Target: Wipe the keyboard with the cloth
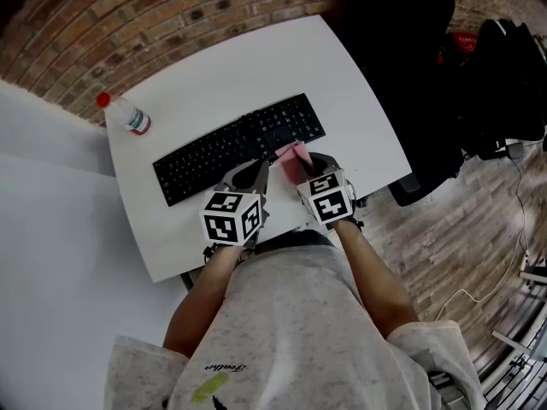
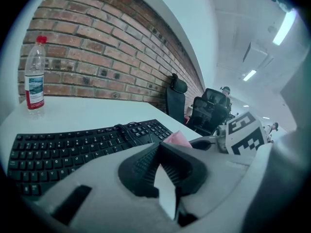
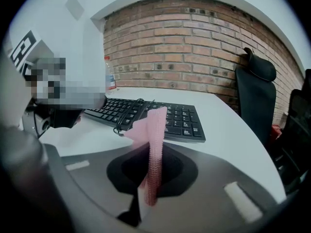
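Over the near edge of the black full-size keyboard (image 1: pixel 239 148), toward its right end, our right gripper (image 1: pixel 304 169) had its jaws clamped on the pink waffle-weave cloth (image 3: pixel 154 140). The cloth stood up from the pads as a narrow folded strip; whether its tip touched the keys, we couldn't tell. Our left gripper (image 1: pixel 254 178), just beside it on the left, had its jaws together w/ nothing between them, at the keyboard's near edge.

Risks, as we judged them:
- **Cloth slipping:** the grip was on one thin edge, so drag across the keys could pull the cloth out of the pads or fold it over, leaving bare jaw tips scraping keycaps.
- **Keyboard sliding:** nothing pinned it, so a firm wipe would prob. shove it across the smooth white rounded-corner table (image 1: pixel 256 67).
- **Snagging:** a loop of thin black cable (image 3: pixel 127 111) lay on the keys approx. mid-board & could catch the cloth or get dragged along.

Around: a clear plastic water bottle w/ red cap (image 1: pixel 126 114) stood at the far left corner, well apart from the keyboard, so only at risk if the board slid far that way. Black office chairs (image 3: pixel 255 93) sat off the table's right side & a red-brick wall (image 1: pixel 128 24) ran beyond the far edge; neither blocked us. The left gripper itself crowded the near side & would block a leftward pass unless shifted.
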{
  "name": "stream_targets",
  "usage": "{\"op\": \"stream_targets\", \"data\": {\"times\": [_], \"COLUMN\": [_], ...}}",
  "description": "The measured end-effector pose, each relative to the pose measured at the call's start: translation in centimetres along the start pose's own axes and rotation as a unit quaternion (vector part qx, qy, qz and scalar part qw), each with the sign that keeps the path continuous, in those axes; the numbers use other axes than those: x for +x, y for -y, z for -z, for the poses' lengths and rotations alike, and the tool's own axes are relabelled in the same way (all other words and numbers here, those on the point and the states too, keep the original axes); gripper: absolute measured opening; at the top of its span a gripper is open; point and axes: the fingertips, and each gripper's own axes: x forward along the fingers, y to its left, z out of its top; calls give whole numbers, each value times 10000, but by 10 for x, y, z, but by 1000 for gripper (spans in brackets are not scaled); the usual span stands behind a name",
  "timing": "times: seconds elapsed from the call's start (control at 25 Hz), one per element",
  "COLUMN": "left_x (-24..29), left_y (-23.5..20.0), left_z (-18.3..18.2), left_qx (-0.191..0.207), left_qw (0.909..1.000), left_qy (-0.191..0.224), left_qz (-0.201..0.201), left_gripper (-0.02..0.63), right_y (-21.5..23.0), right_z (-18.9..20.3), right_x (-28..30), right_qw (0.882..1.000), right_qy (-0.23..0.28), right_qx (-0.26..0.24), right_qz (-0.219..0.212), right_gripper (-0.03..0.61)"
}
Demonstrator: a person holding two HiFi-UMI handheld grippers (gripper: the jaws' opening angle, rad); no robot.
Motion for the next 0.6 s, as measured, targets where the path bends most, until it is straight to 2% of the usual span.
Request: {"op": "stream_targets", "data": {"times": [0.6], "left_x": [28], "left_y": [22], "left_z": [-8], "left_qx": [139], "left_qw": [9997], "left_qy": [-108], "left_qz": [188], "left_gripper": [-3], "right_y": [40], "right_z": [8], "right_x": [-8], "right_qw": [9993], "right_qy": [34], "right_qx": [267], "right_qz": [241], "right_gripper": [23]}}
